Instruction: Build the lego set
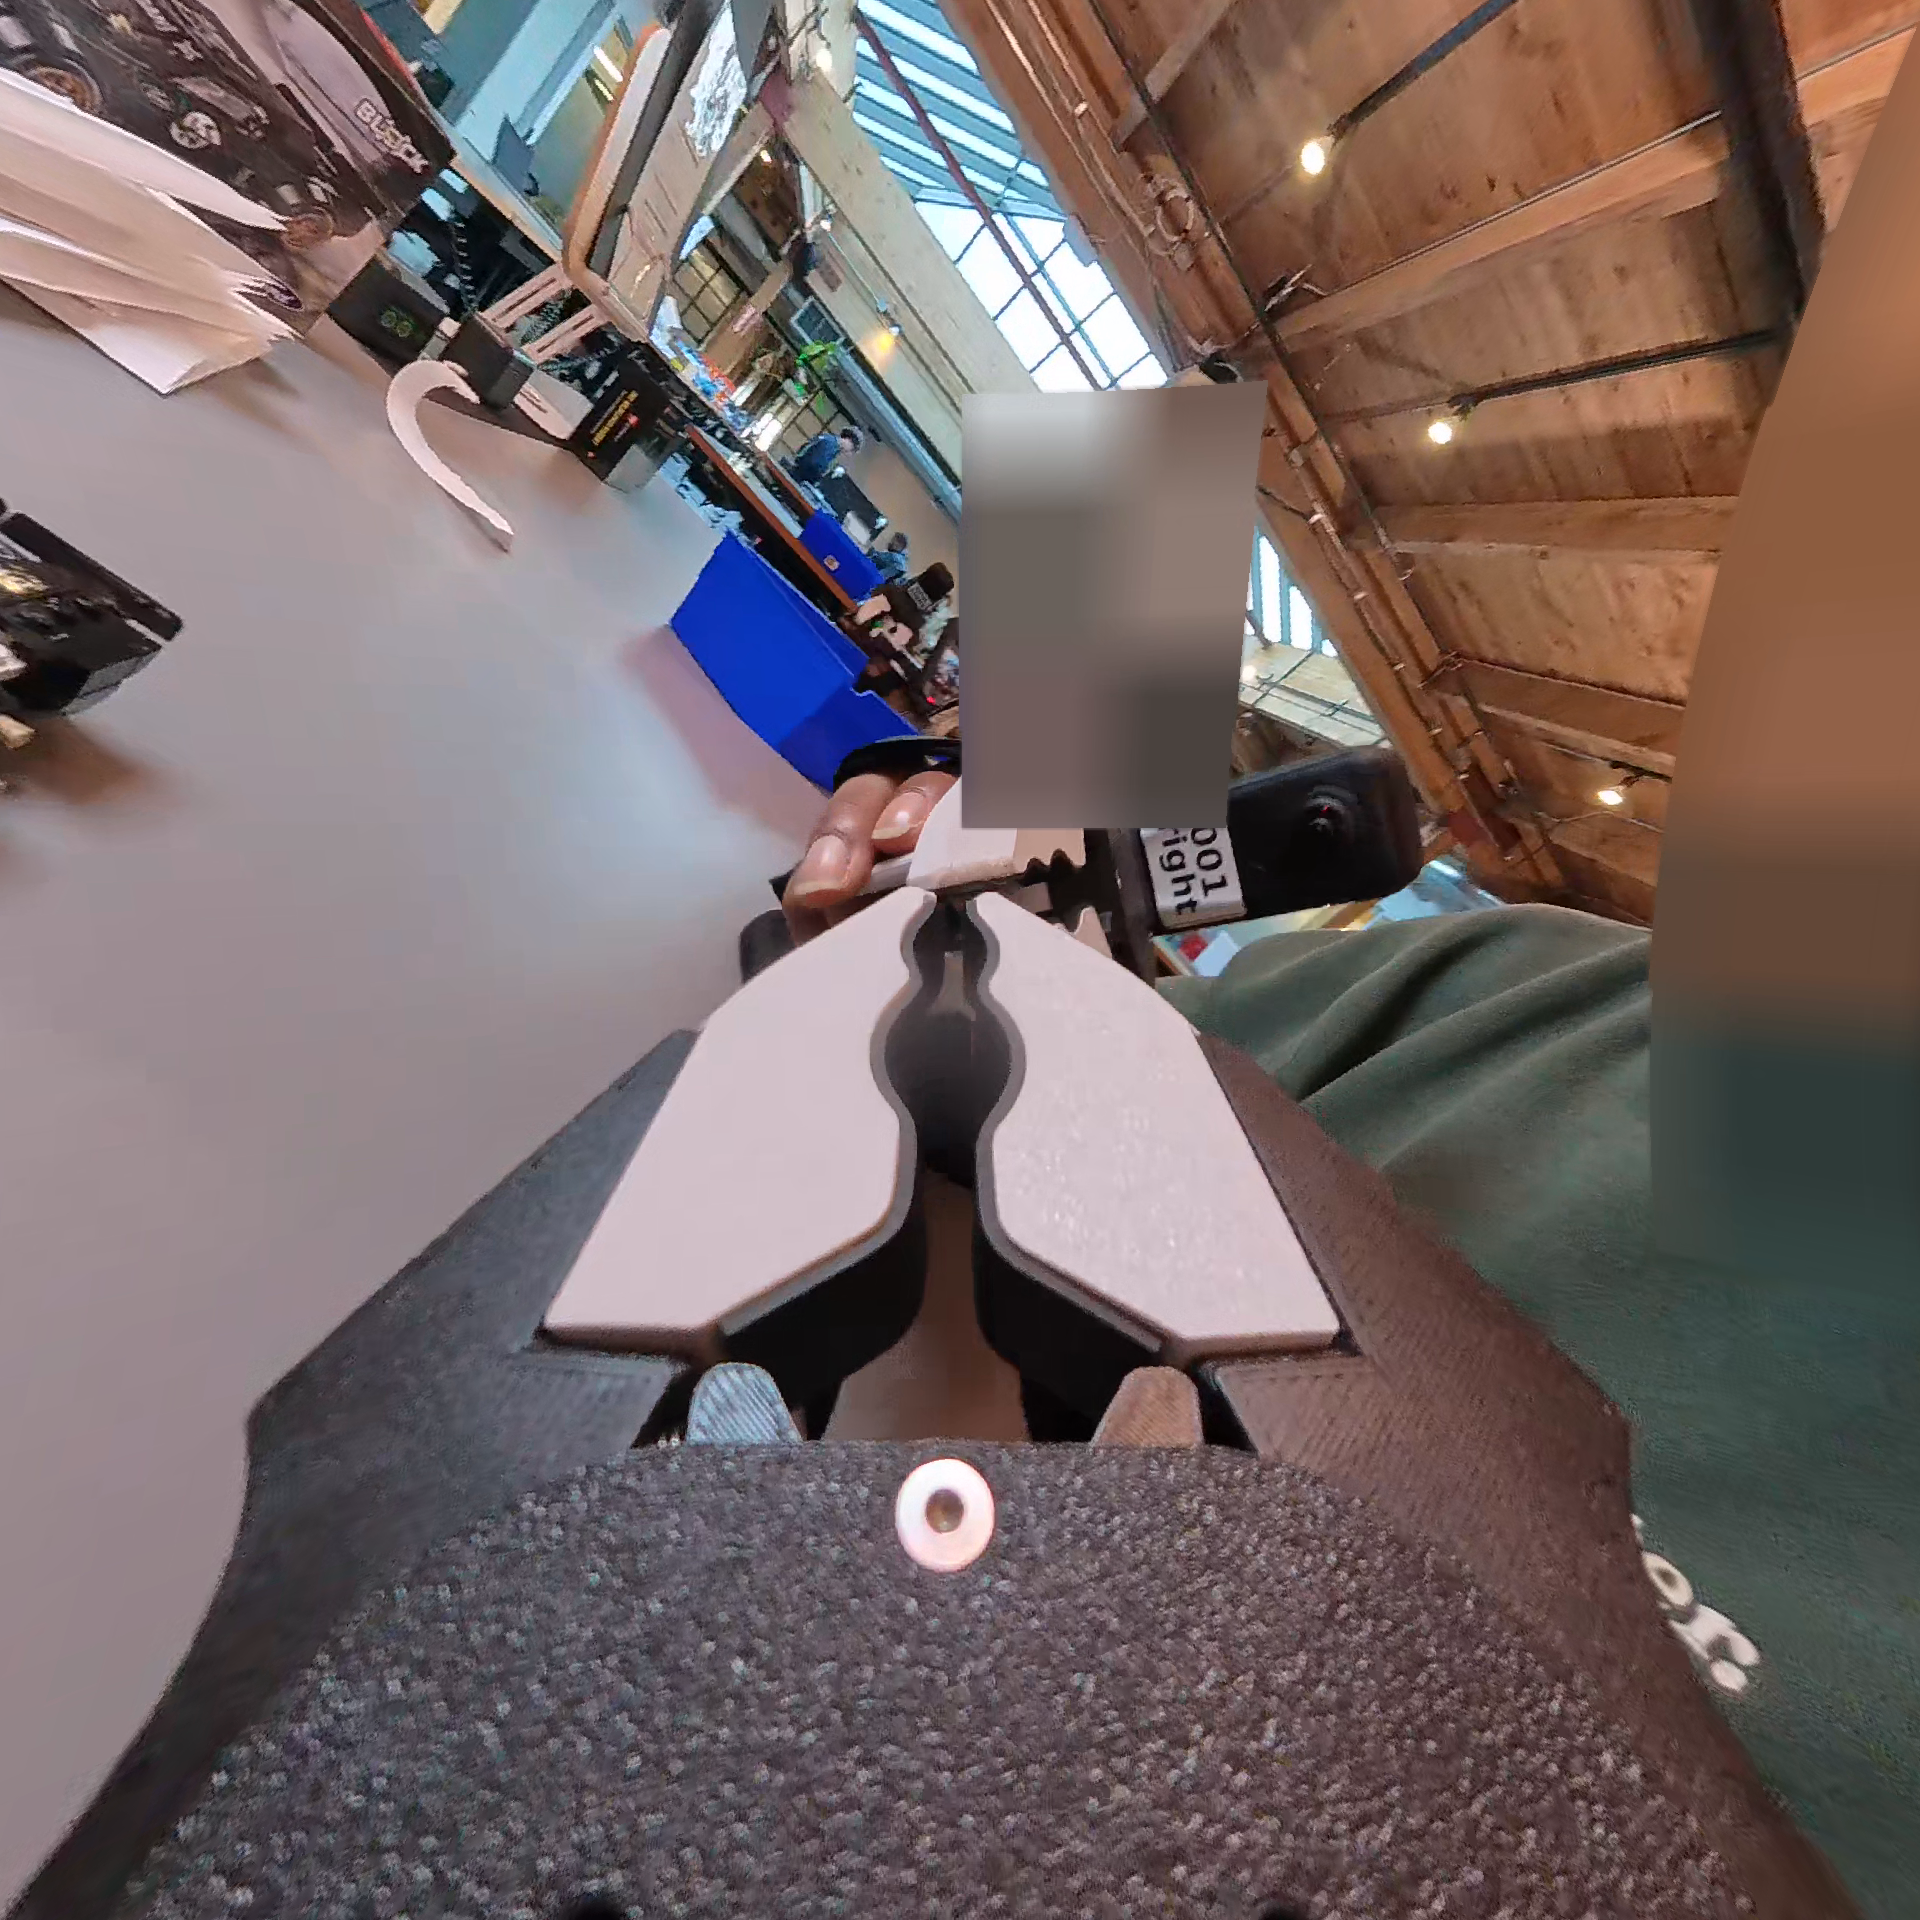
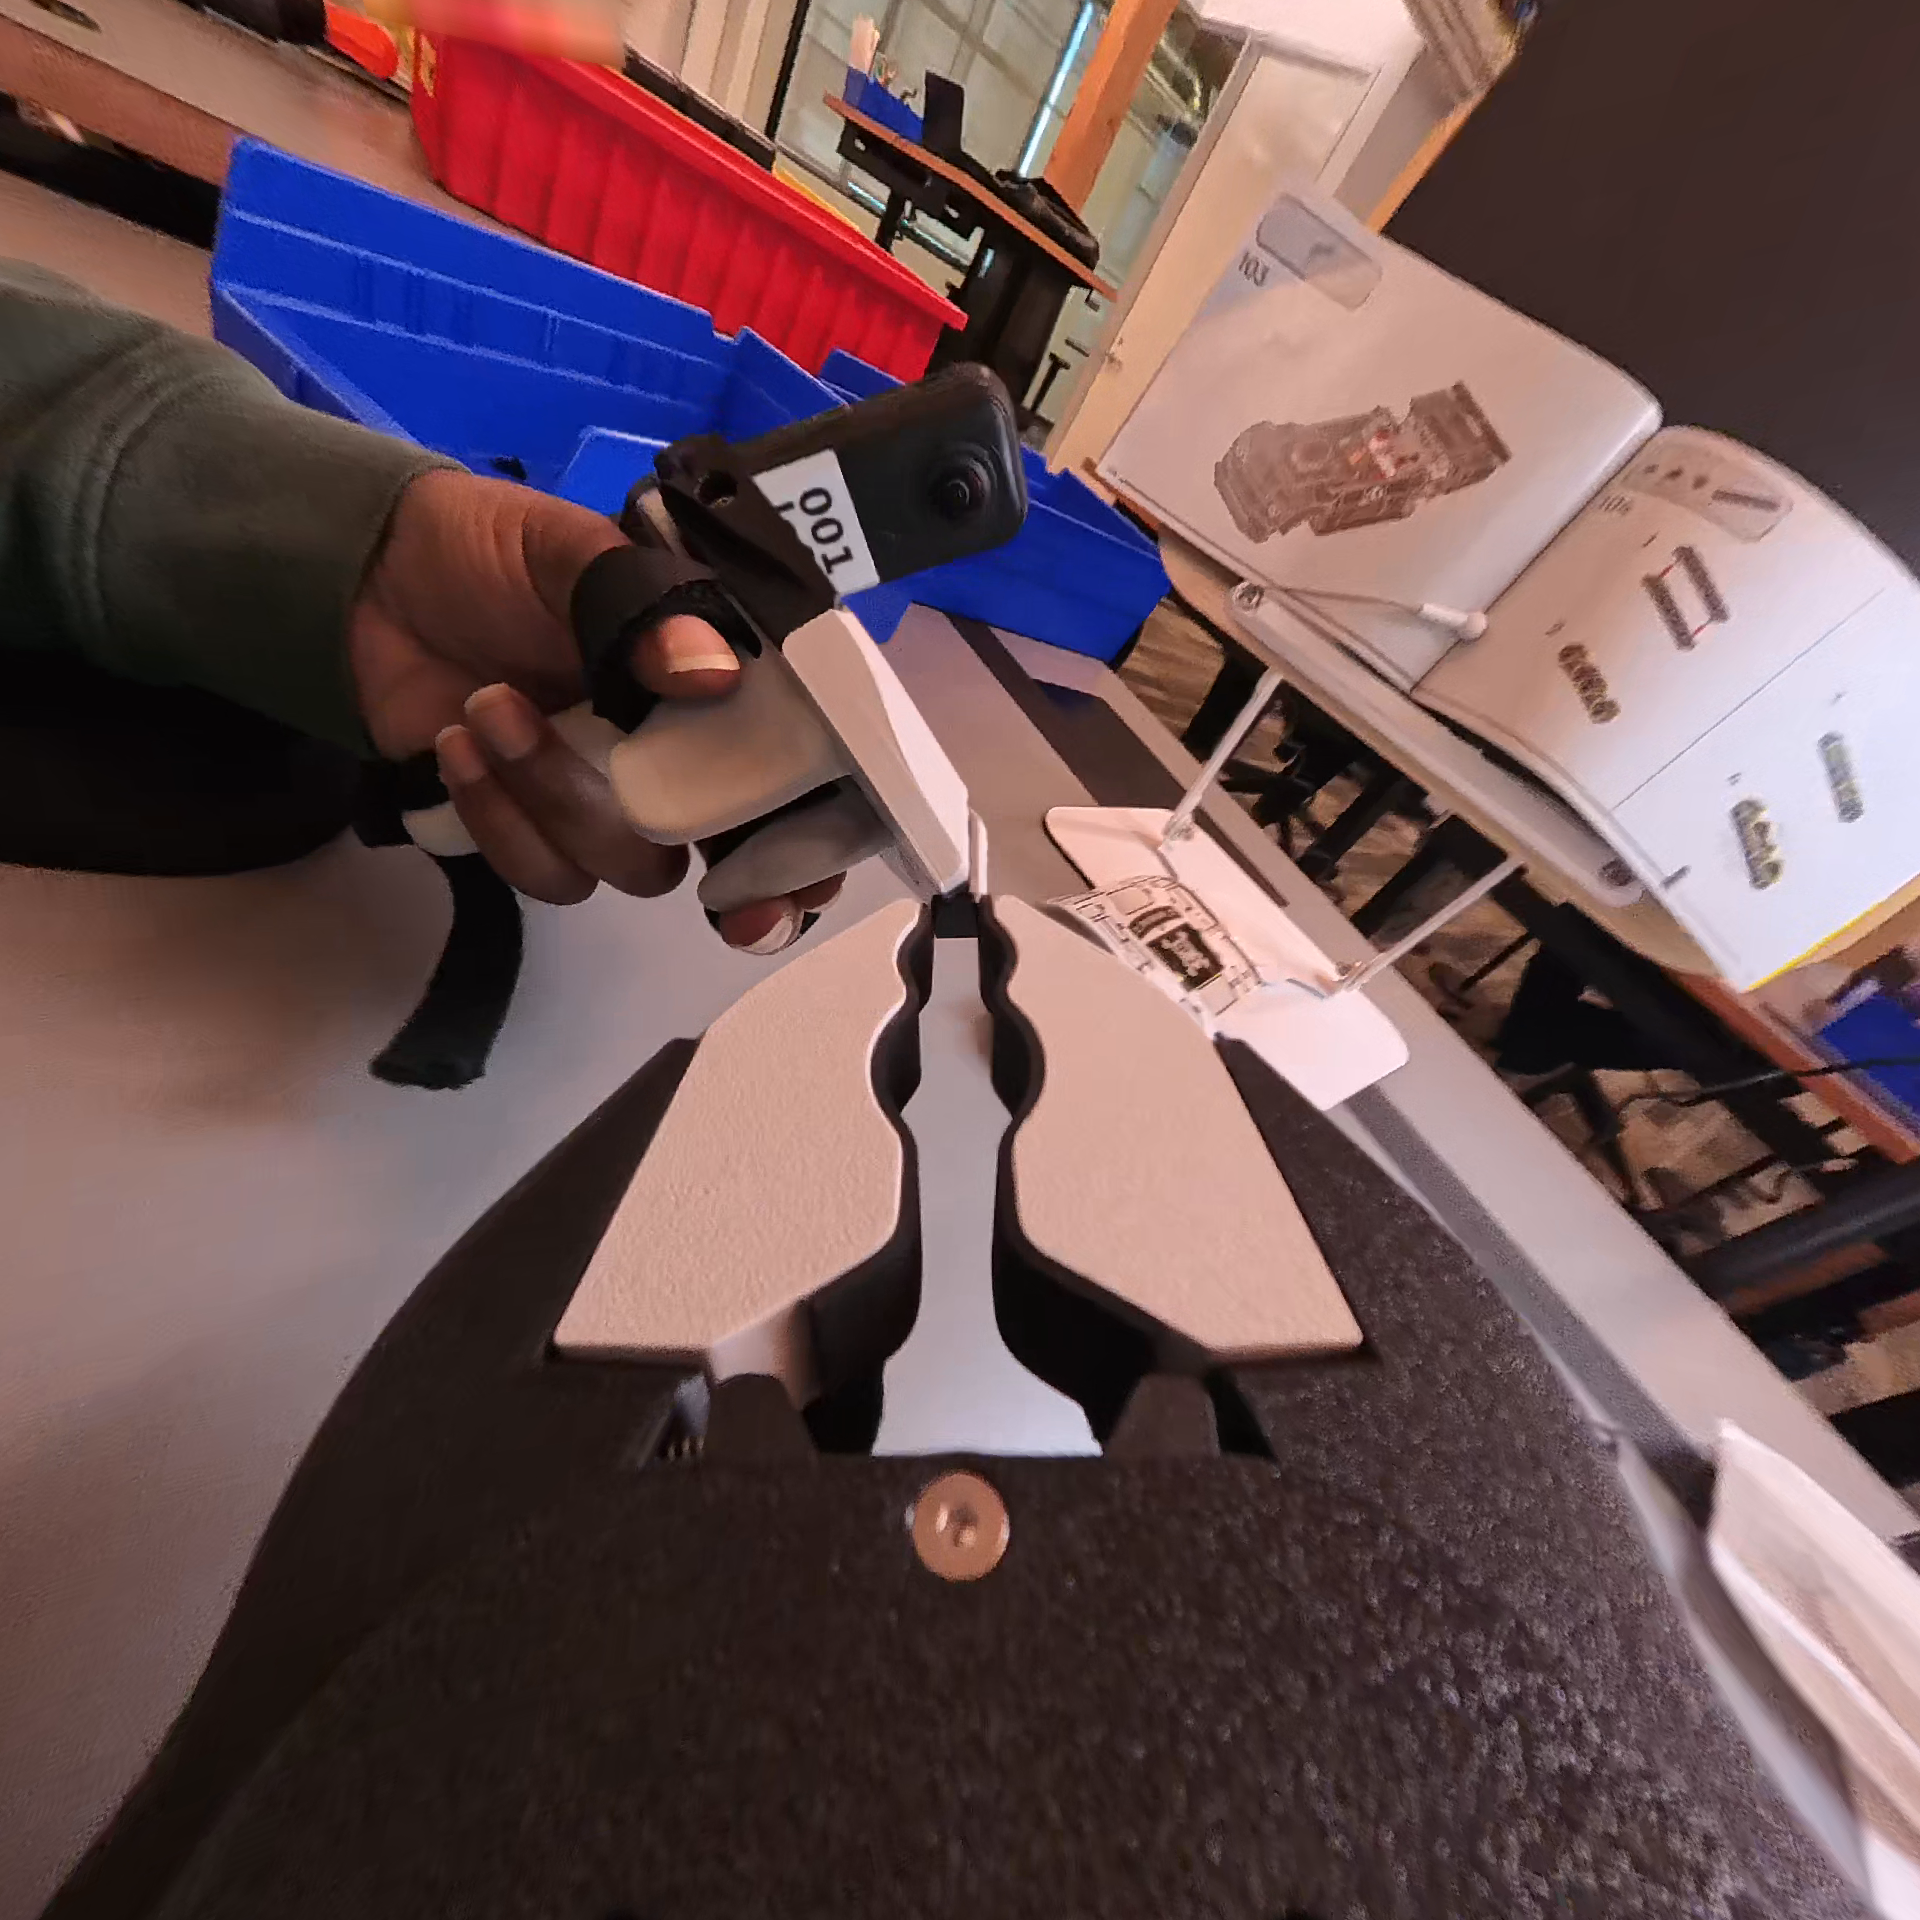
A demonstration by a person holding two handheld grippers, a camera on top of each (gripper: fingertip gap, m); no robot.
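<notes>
Grey tabletop (image 2: 156,1039), workshop behind | our left gripper (image 1: 951,914) and right gripper (image 2: 956,920) meet tip to tip, both jaws narrowed on one small dark lego piece (image 2: 954,916), likely steadying it | instruction booklet (image 2: 1455,499) propped at two o'clock for reference.

A workshop hall under a timber ceiling

Wooden ceiling boards (image 1: 1507,343) carry small spot lamps (image 1: 1312,157), and a skylight (image 1: 997,218) lets in daylight. The grey worktop (image 1: 343,831) holds a blue bin (image 2: 499,343), with a red bin (image 2: 665,208) behind it and a dark side table (image 2: 966,218) farther back.
</notes>
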